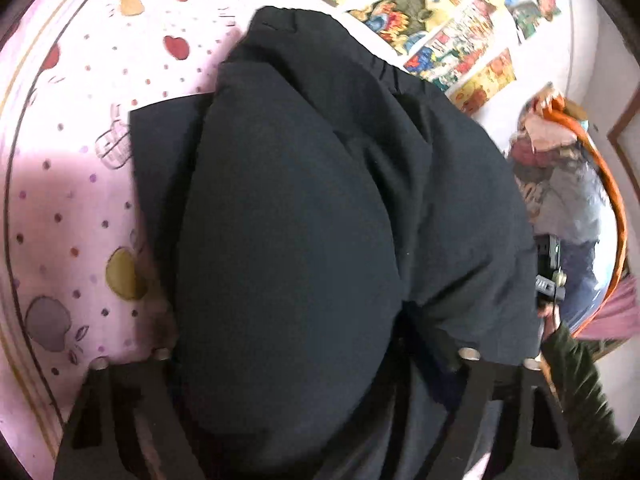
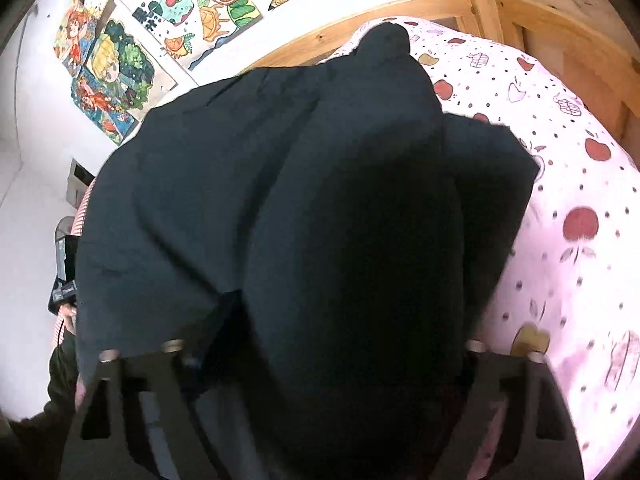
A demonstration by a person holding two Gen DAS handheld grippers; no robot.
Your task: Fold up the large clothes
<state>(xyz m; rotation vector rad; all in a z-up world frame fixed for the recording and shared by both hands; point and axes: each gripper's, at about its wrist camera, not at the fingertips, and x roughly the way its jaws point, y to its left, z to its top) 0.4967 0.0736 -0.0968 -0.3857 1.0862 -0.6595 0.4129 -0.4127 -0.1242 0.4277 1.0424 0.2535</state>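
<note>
On the left lies the pink bed sheet (image 1: 68, 184) printed with apples and dots. The left tool (image 1: 320, 360) has a bulging fold of the black padded jacket (image 1: 304, 208) billowing between its spread fingers; whether it is grasping the cloth cannot be told. The right tool (image 2: 320, 356) is likewise swamped by jacket, its grip hidden. Colourful drawings (image 2: 116, 60) hang on the wall; a wooden bed frame (image 2: 560, 32) edges the right.

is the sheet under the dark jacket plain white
No, the sheet under the dark jacket is pink, printed with apples and dots.
</note>
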